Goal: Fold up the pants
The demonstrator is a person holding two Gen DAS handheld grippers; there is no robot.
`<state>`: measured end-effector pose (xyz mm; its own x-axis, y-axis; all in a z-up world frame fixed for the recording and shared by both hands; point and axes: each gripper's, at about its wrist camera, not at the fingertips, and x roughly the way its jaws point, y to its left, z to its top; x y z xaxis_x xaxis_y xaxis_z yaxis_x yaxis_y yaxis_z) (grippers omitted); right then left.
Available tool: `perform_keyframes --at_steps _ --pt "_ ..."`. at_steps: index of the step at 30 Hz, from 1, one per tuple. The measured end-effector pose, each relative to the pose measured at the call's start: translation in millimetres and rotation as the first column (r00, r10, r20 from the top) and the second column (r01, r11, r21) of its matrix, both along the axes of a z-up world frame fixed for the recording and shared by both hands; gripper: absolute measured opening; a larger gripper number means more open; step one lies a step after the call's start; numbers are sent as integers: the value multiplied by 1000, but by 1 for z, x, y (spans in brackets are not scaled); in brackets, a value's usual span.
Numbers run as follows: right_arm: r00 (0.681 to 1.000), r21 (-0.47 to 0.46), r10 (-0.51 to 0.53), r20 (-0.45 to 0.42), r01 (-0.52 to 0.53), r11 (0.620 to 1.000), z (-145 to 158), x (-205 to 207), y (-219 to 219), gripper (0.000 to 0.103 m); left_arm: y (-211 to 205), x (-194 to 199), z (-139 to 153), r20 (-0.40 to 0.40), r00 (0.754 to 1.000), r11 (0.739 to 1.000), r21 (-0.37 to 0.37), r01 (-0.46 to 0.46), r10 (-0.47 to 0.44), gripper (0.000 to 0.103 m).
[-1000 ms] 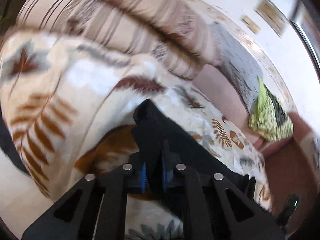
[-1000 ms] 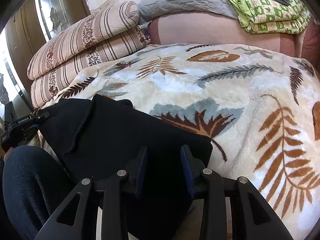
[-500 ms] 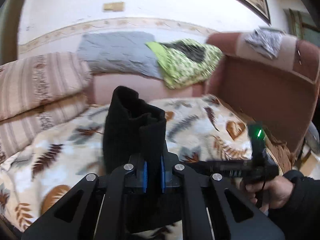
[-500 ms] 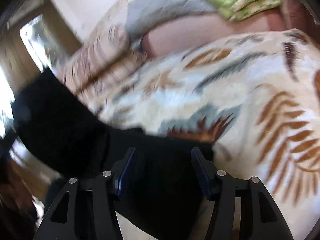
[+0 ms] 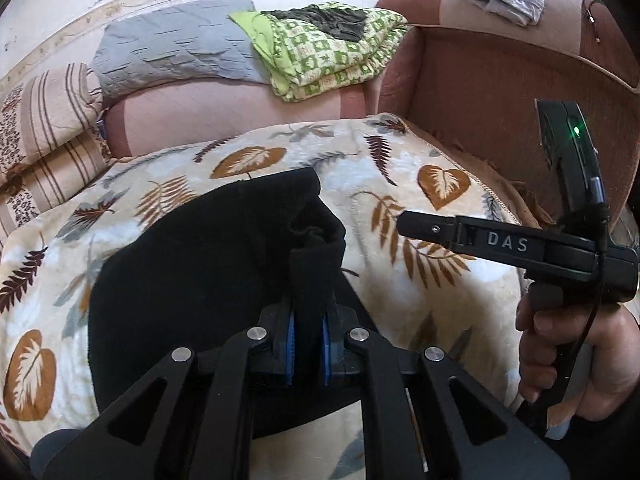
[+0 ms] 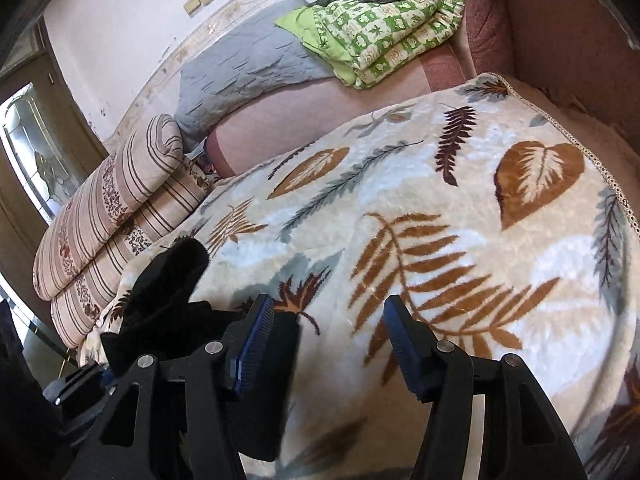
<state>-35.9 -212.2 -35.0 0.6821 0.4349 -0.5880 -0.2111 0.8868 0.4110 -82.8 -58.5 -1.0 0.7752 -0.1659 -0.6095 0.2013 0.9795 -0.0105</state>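
Observation:
The black pants [image 5: 208,264] lie bunched and partly folded on the leaf-patterned blanket [image 5: 420,280]. My left gripper [image 5: 307,346] is shut on a fold of the pants near their front edge. My right gripper [image 6: 328,344] is open and empty above the blanket, with the pants [image 6: 168,292] at its left. The right gripper also shows in the left wrist view [image 5: 472,236], held in a hand to the right of the pants.
Striped cushions [image 6: 116,216] lie at the left. A grey quilt [image 5: 172,48] and a green patterned blanket [image 5: 324,52] lie on the sofa back. The brown sofa armrest [image 5: 500,92] stands at the right.
My left gripper swung round with the pants and brought them down onto the blanket. My right gripper opened, let go of the pants and moved off to the right.

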Motion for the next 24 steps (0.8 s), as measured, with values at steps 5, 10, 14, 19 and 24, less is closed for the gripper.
perform_keyframes --at_steps 5,10,14,19,24 --pt "999 11 -41 -30 41 999 -7 4 -10 60 -13 3 -8 -13 1000 1000 22 20 -19 7" --pt "999 -5 -45 -31 45 999 -8 5 -10 60 -26 13 -43 -121 988 994 43 101 -95 37" --pt "998 29 -61 -14 62 998 -2 6 -13 60 -28 -15 -26 -103 977 982 10 188 -186 61" --pt "999 37 26 47 -28 999 15 -5 1 60 40 -57 23 19 999 972 -228 48 -45 61" --pt "899 -185 404 169 -374 909 35 -47 62 25 125 -61 17 -50 981 871 -455 -187 185 22"
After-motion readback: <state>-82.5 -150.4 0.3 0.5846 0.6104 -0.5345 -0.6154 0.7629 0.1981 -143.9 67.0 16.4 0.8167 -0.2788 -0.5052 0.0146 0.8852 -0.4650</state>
